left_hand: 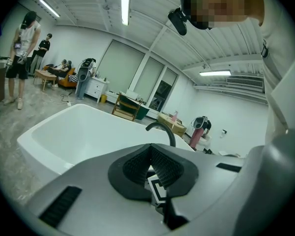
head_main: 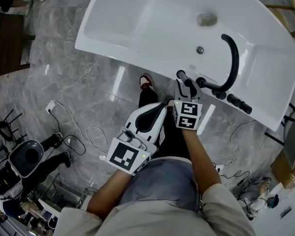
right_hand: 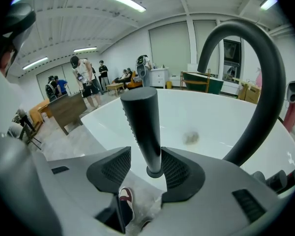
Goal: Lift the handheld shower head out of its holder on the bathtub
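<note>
The handheld shower head (head_main: 181, 74) is a black stick that stands upright in its holder on the near rim of the white bathtub (head_main: 113, 58). My right gripper (head_main: 186, 85) reaches down over it. In the right gripper view the black handle (right_hand: 141, 127) rises between the two pads, and a thin gap shows beside the left pad (right_hand: 117, 167). The jaws stand open around it. My left gripper (head_main: 160, 108) hangs back near my body, off the tub. Its pads (left_hand: 137, 163) meet with nothing between them.
A black arched faucet (head_main: 231, 63) and black knobs (head_main: 238, 103) sit on the rim just right of the shower head. The tub drain (head_main: 200, 49) lies beyond. My shoe (head_main: 146, 81) is by the tub base. Cables (head_main: 69, 127) and a machine (head_main: 19, 156) lie on the grey floor at left.
</note>
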